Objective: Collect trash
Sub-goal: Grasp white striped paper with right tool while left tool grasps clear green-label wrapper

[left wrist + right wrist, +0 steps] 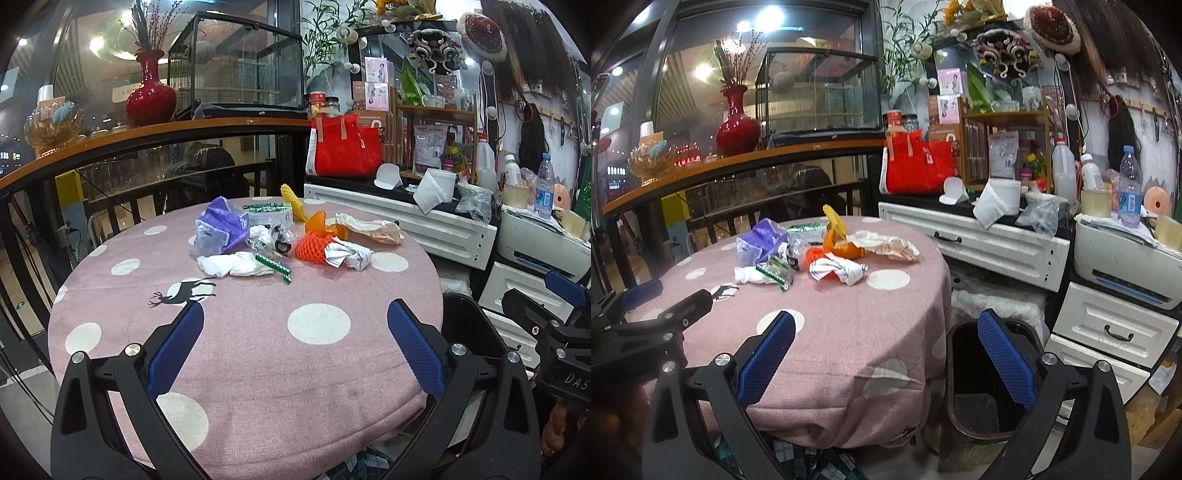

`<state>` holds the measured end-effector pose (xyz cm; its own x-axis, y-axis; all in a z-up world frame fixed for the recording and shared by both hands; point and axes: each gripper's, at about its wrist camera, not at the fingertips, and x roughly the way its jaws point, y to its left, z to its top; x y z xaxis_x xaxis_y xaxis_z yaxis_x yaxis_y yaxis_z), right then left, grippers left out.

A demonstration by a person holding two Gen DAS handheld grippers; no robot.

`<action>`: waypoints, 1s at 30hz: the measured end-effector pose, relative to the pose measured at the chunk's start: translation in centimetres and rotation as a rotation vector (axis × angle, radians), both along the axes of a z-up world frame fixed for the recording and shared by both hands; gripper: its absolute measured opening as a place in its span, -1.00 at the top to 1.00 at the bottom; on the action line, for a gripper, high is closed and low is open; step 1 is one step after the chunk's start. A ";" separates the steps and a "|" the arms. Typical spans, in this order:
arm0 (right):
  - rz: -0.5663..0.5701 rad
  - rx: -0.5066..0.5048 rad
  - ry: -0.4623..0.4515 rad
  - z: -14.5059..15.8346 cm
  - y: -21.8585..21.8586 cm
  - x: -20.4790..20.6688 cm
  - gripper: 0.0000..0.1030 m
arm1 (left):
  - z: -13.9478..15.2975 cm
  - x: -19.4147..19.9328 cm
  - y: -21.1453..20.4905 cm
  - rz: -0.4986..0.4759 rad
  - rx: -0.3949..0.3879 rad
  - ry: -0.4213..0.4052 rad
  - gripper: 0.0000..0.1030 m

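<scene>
A heap of trash lies at the far side of a round table with a pink dotted cloth [258,350]: a purple bag [221,227], white crumpled tissue [236,265], orange foam net [314,248], crumpled paper [349,256], a yellow foam net [291,201] and a beige wrapper [371,229]. My left gripper [295,314] is open and empty above the near half of the table. My right gripper [886,323] is open and empty at the table's right edge, above a dark trash bin [986,391]. The heap also shows in the right wrist view [827,258].
A white cabinet [997,247] with bottles, a red bag [919,166] and a paper roll stands right of the table. White drawers [1108,332] and a printer [1126,266] are further right. A railing with a wooden ledge [147,136] and a red vase runs behind.
</scene>
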<state>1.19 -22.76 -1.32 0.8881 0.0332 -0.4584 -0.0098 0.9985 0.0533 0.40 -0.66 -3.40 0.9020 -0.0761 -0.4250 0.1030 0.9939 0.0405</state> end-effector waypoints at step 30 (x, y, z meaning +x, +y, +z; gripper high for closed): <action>0.442 -0.223 0.343 -3.3 4.4 19.0 -0.78 | -0.8 21.5 4.0 -0.070 -0.129 0.460 -0.85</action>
<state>20.16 -18.33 -4.65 0.6125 0.2353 -0.7546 -0.4457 0.8913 -0.0838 21.89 3.30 -4.21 0.6131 -0.2085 -0.7620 0.1481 0.9778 -0.1484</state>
